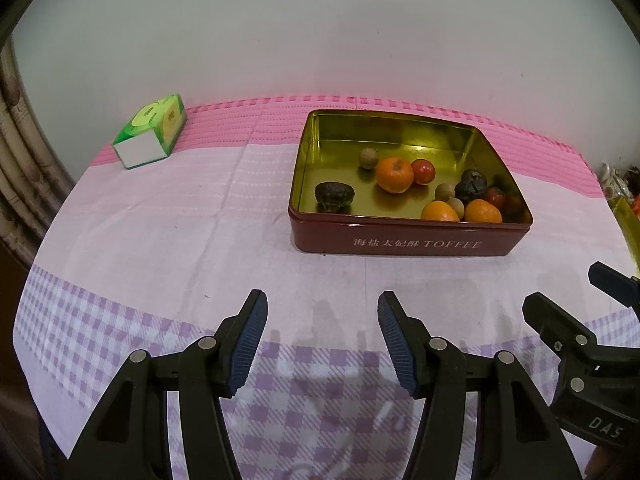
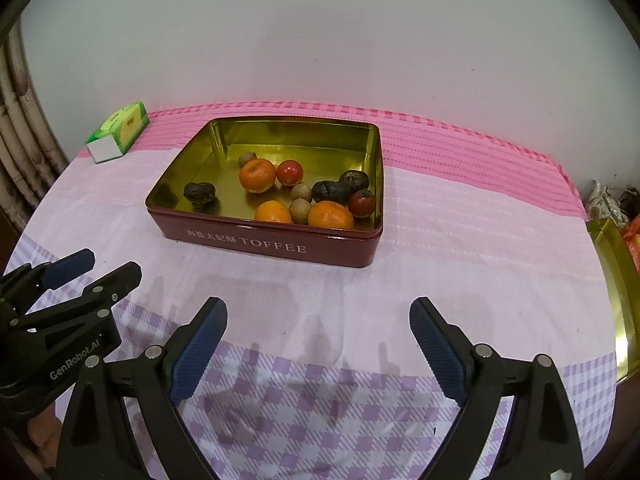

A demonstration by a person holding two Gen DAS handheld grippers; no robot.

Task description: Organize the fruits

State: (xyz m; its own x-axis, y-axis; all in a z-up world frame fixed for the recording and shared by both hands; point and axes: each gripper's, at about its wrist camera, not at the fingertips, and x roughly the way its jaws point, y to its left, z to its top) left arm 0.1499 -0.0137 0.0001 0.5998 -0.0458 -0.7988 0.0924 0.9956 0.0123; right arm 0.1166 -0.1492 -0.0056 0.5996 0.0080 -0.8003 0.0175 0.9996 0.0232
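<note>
A dark red tin (image 1: 404, 242) (image 2: 280, 246) marked TOFFEE, gold inside, stands on the cloth-covered table. It holds several fruits: oranges (image 1: 394, 175) (image 2: 257, 175), red tomatoes (image 1: 423, 171) (image 2: 289, 172), small brown round fruits (image 1: 368, 158) (image 2: 301, 193) and dark wrinkled fruits (image 1: 329, 197) (image 2: 199, 193). My left gripper (image 1: 322, 312) (image 2: 100, 266) hovers open over the cloth in front of the tin, nothing between its blue pads. My right gripper (image 2: 318, 316) (image 1: 568, 296) is beside it on the right, also open and empty.
A green tissue box (image 1: 150, 131) (image 2: 118, 131) lies at the table's far left by the white wall. A gold tin lid (image 2: 618, 292) (image 1: 630, 228) stands at the right edge. The cloth (image 1: 160, 240) is pink at the back and purple-checked at the front.
</note>
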